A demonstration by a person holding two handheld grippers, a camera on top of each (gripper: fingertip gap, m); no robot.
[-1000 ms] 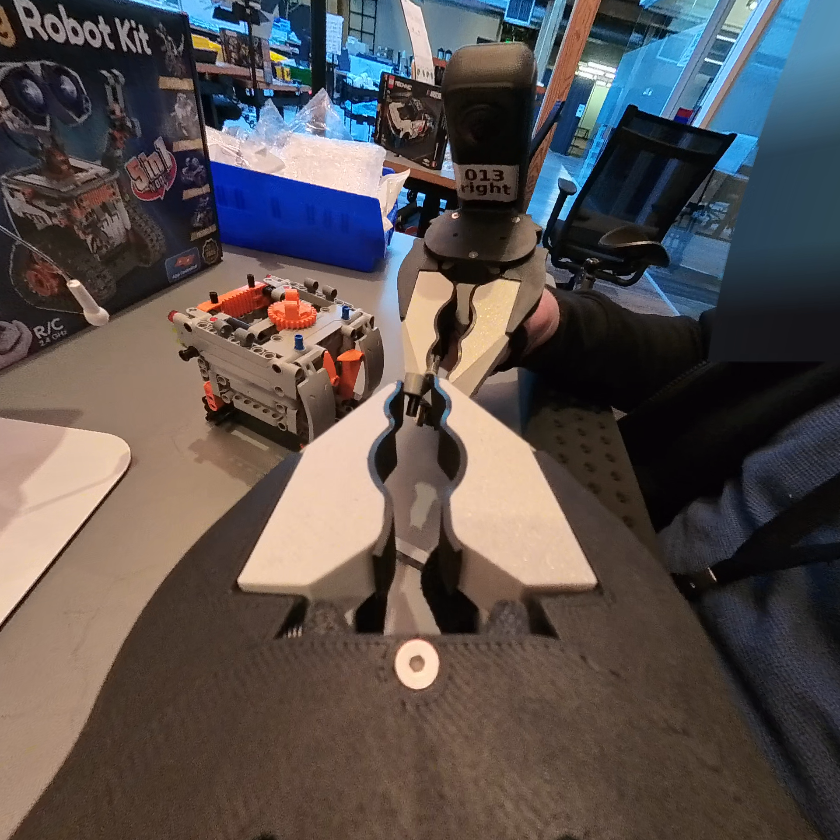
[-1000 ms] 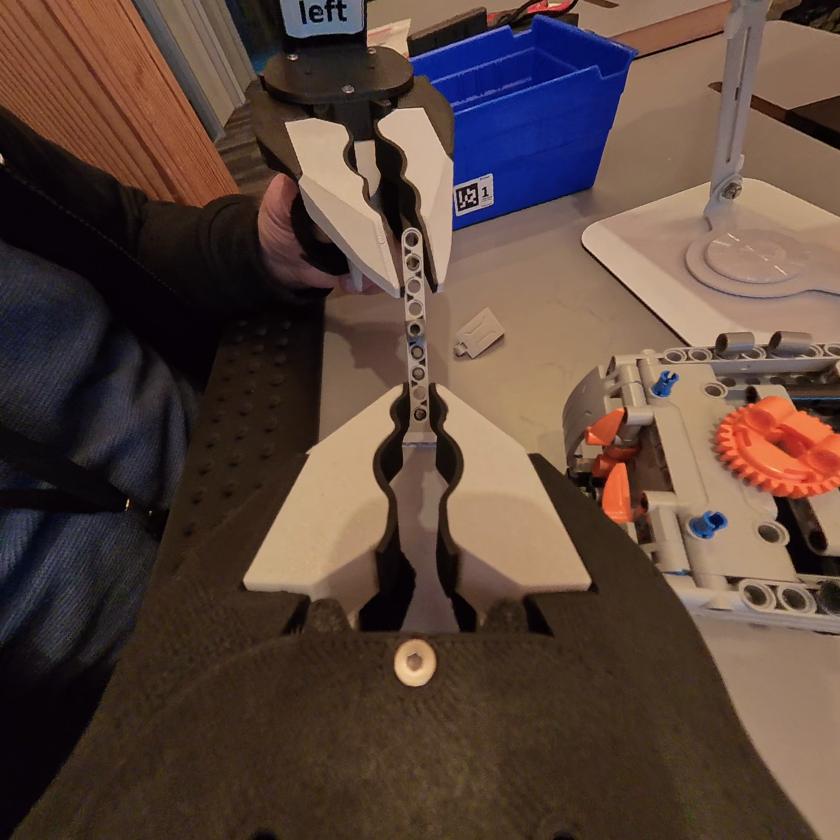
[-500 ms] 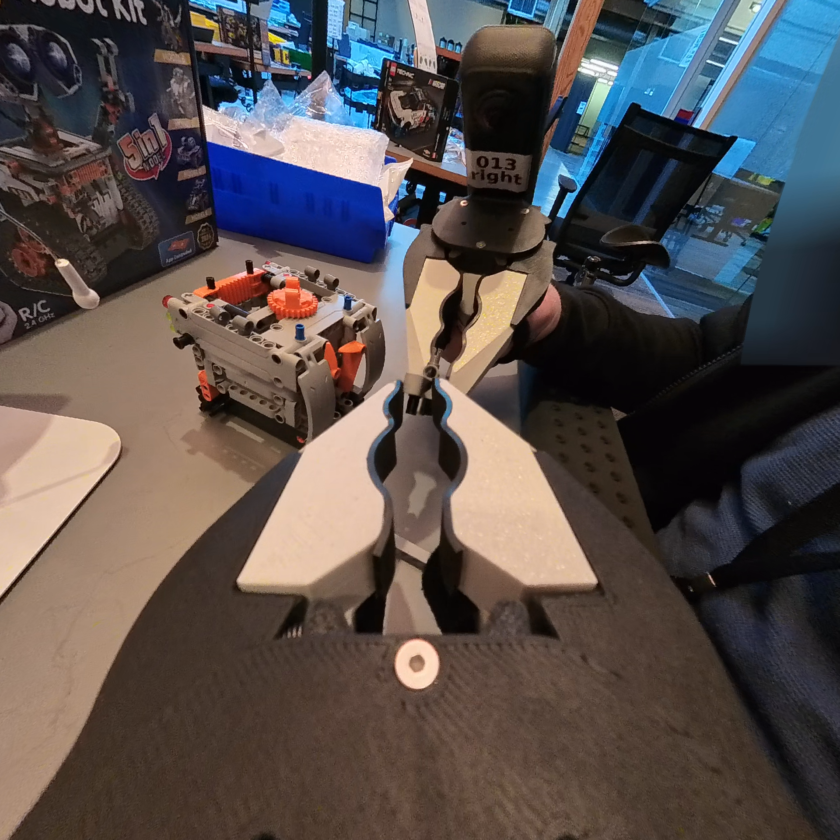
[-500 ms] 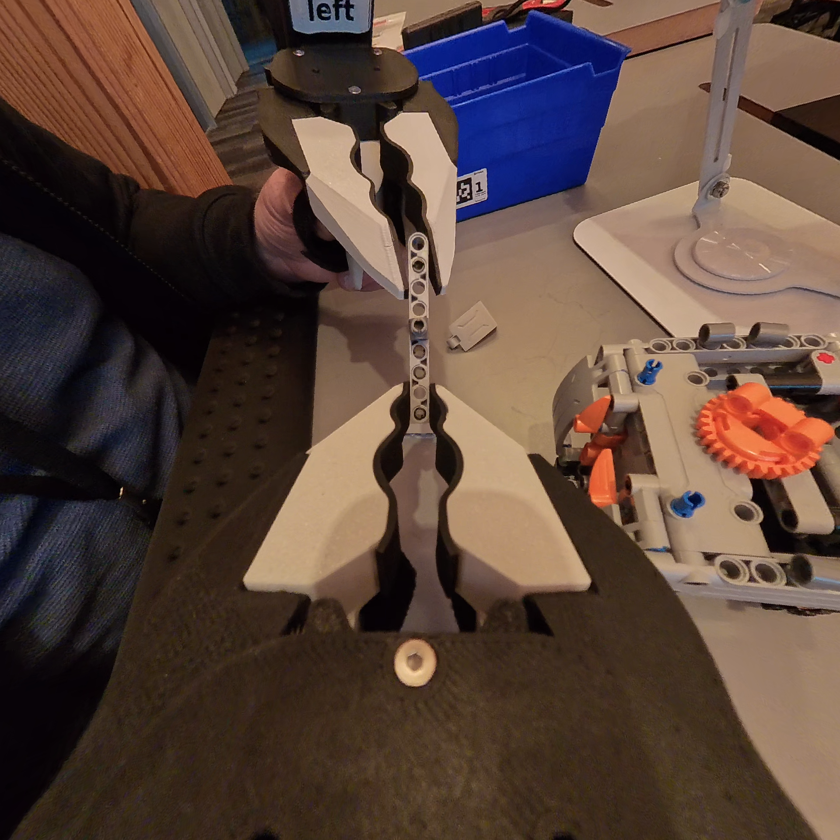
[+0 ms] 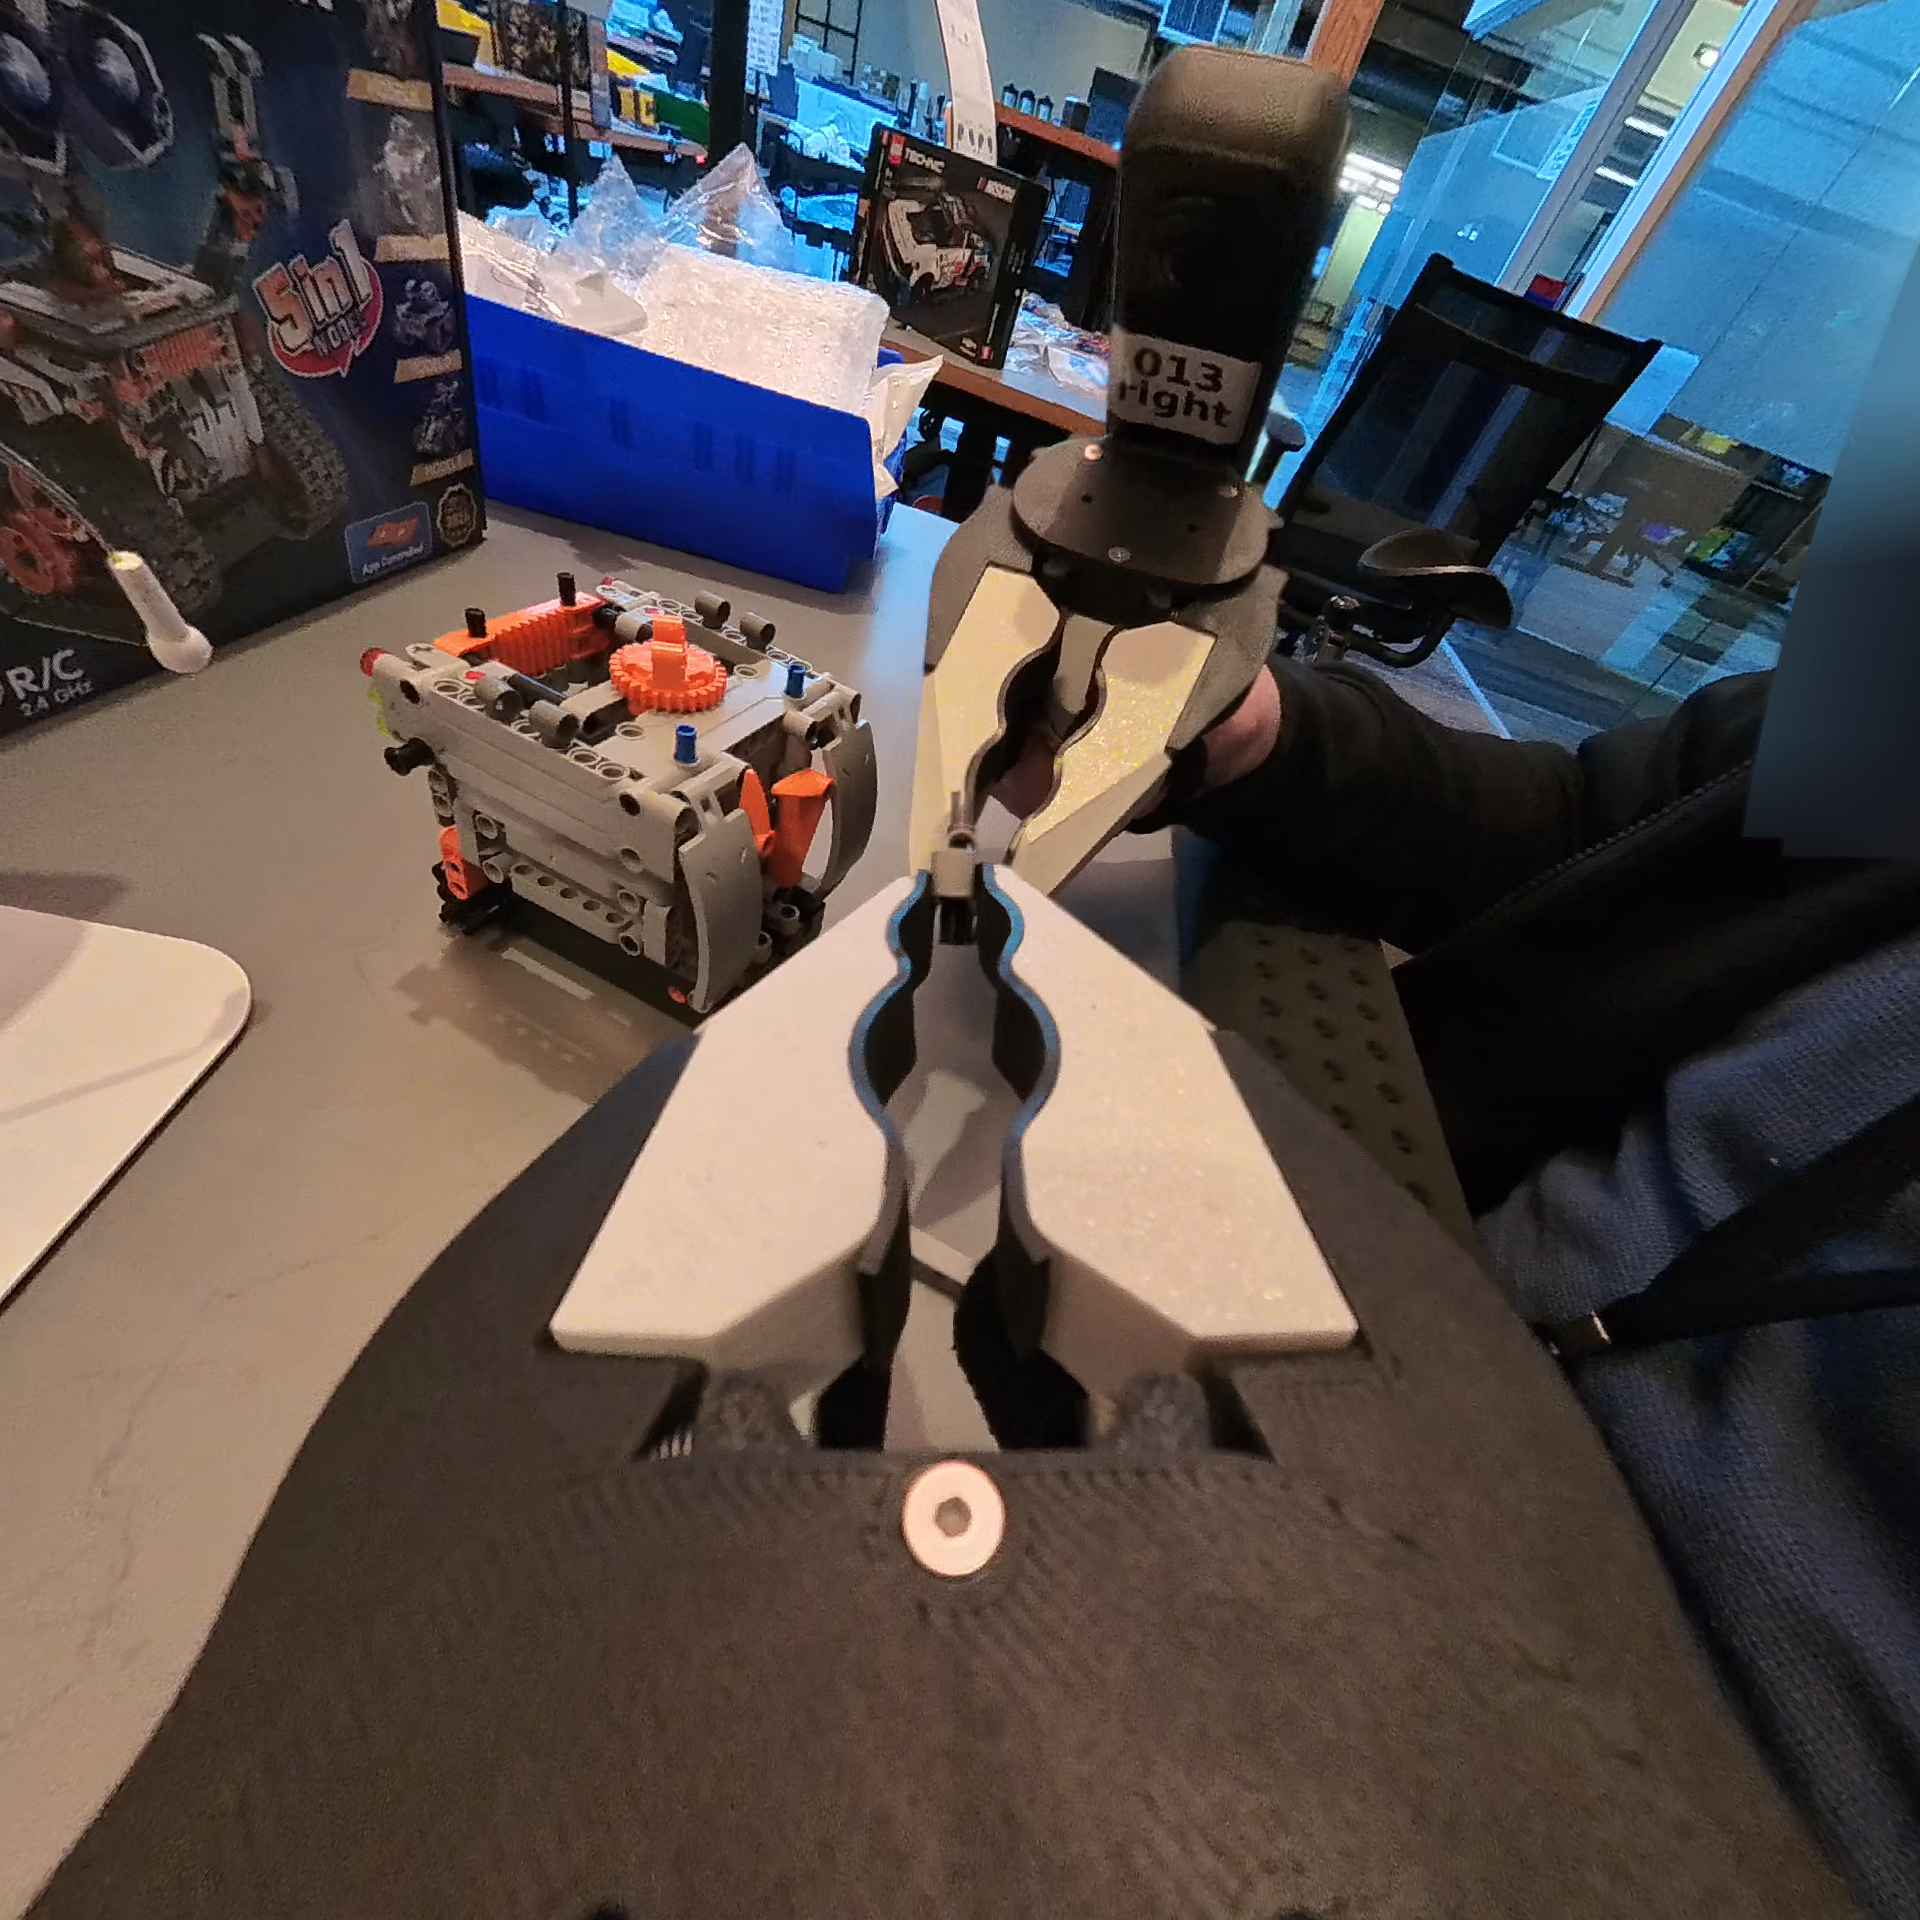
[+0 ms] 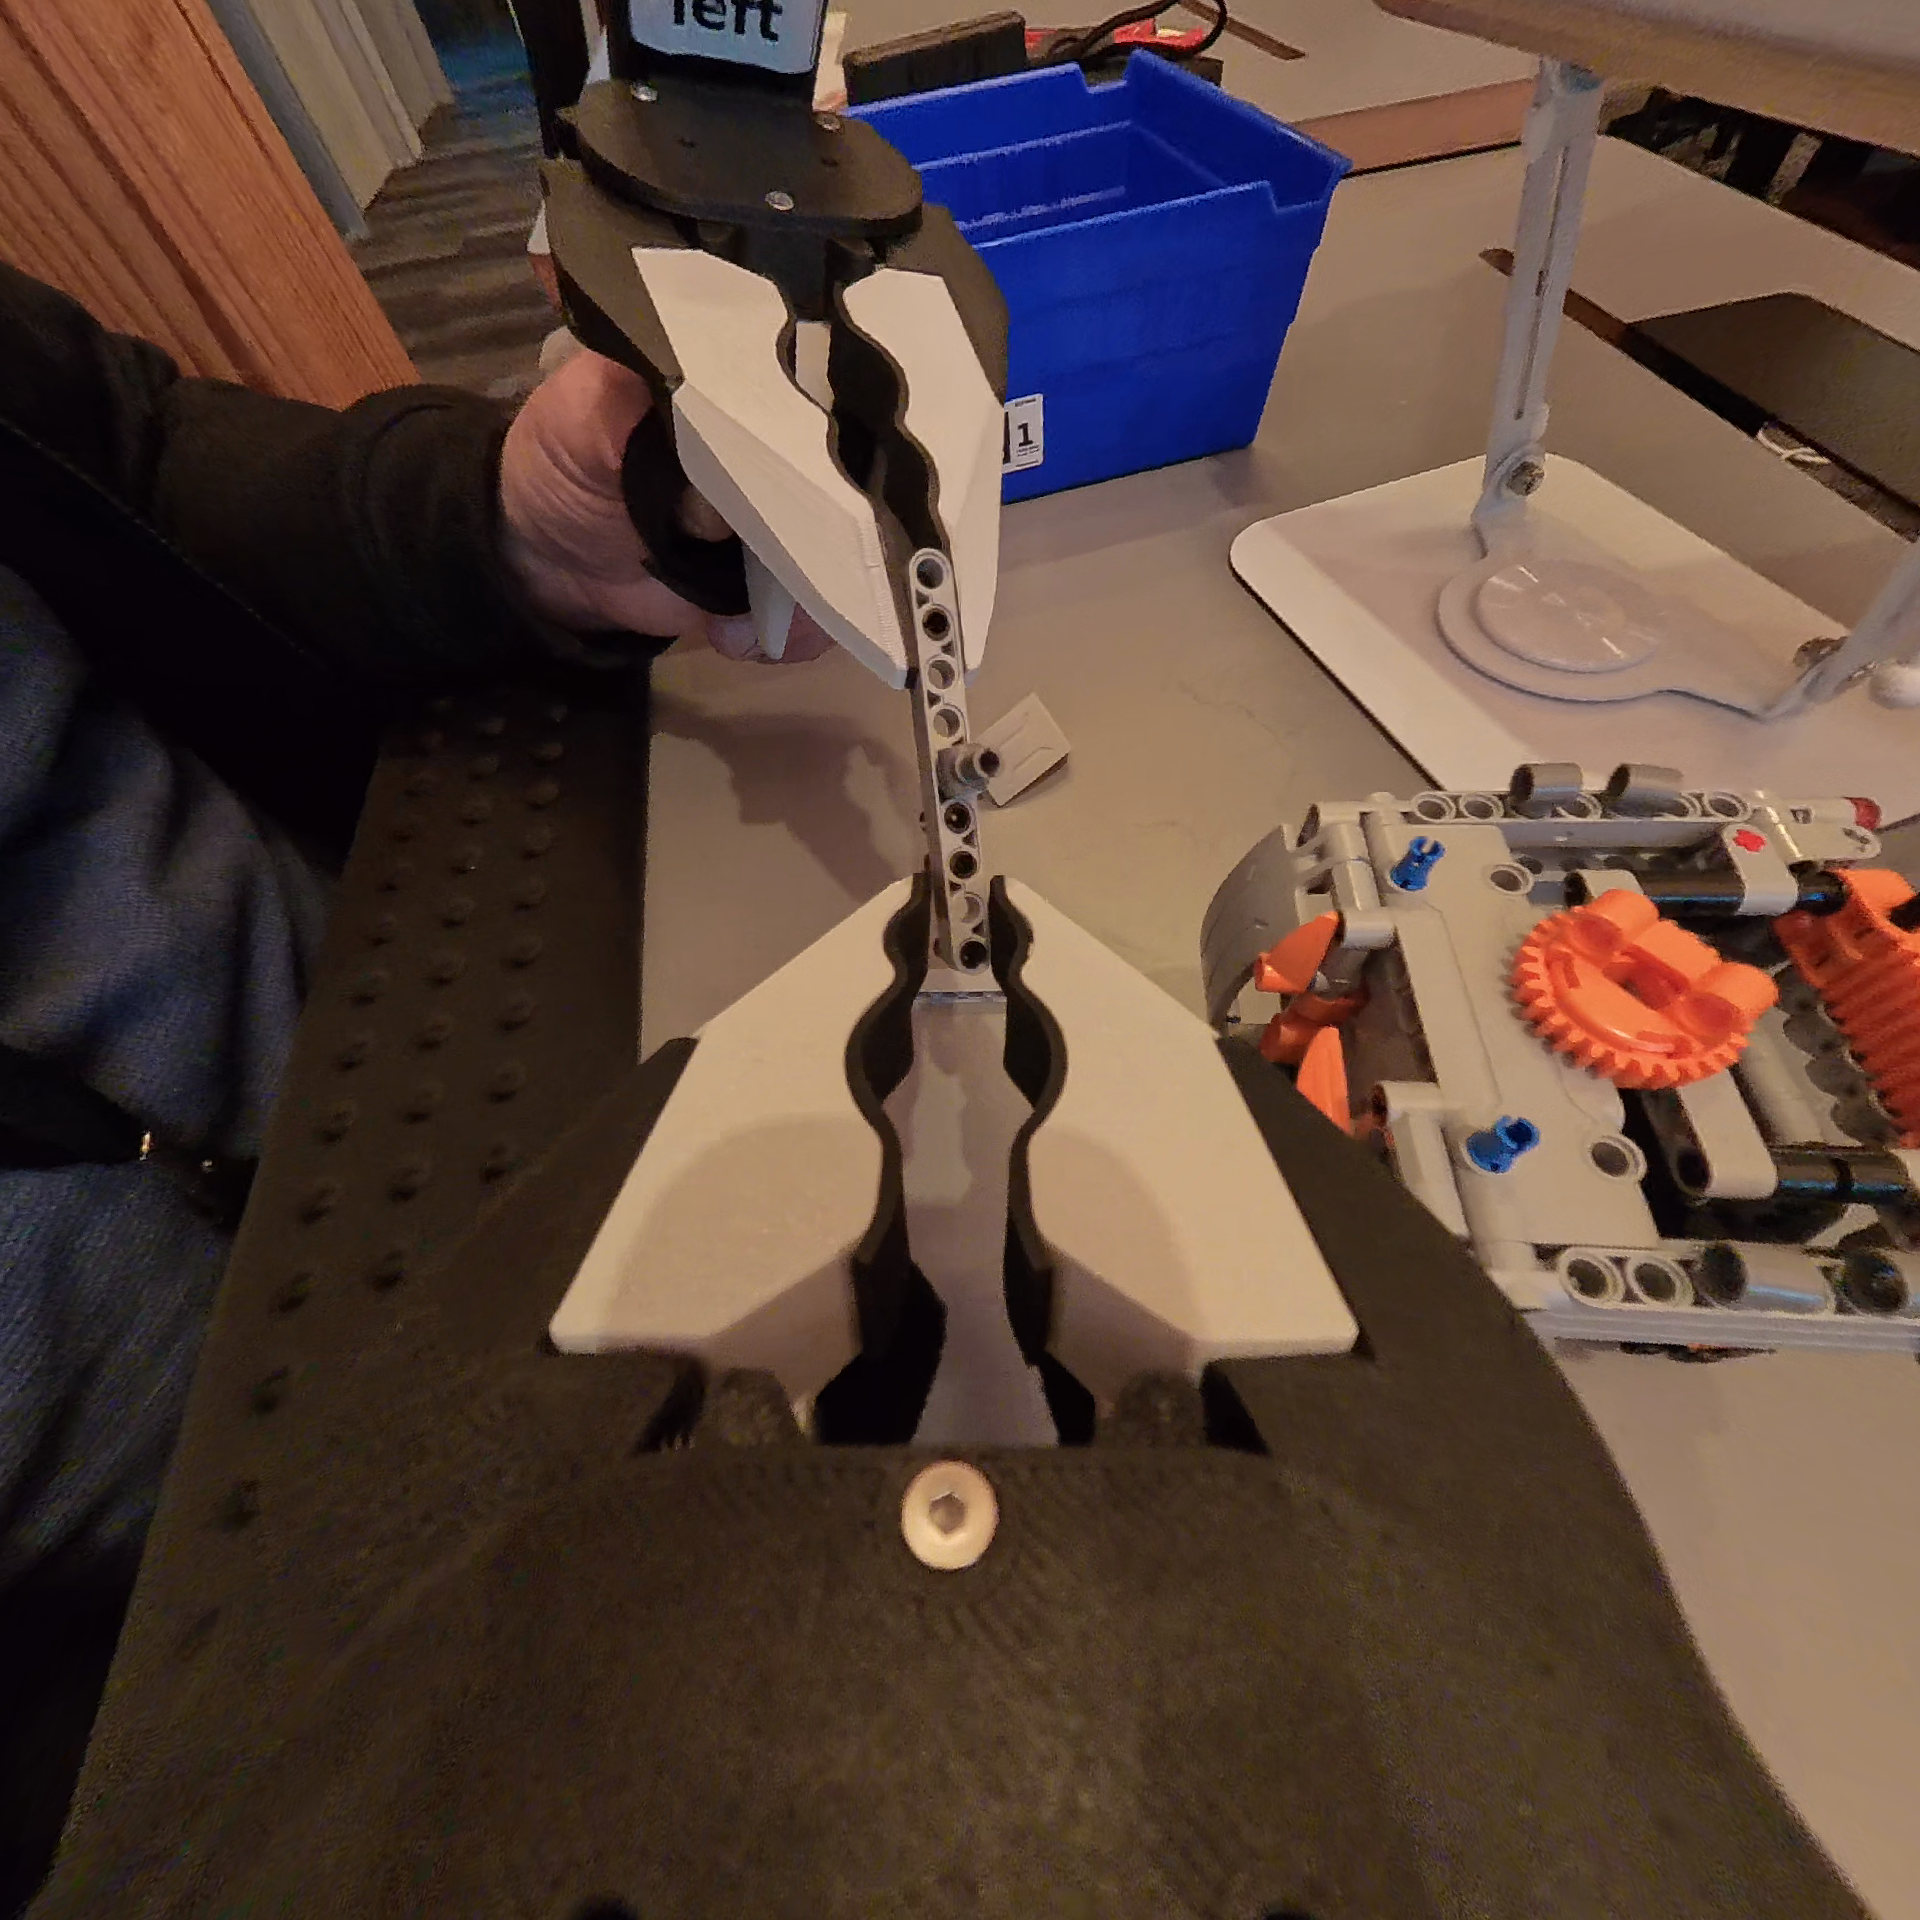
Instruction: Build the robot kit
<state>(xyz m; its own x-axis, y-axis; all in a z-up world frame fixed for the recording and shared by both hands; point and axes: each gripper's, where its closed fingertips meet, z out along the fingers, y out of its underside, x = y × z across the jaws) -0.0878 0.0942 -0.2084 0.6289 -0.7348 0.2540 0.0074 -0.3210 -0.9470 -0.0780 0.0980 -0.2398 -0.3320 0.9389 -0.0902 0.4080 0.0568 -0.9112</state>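
Blue bin [image 5: 665, 447] holds clear plastic bags [image 5: 727, 301]; second blue bin [image 6: 1122, 270] stands beside.

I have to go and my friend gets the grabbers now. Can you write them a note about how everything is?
Left gripper: shut on one end of the grey holed beam.
Right gripper: shut on the beam's other end, so it hangs between both, above the table.
A grey pin sits in a middle hole.
The grey-and-orange brick model stands to the right, untouched; a small grey piece lies beyond the beam.
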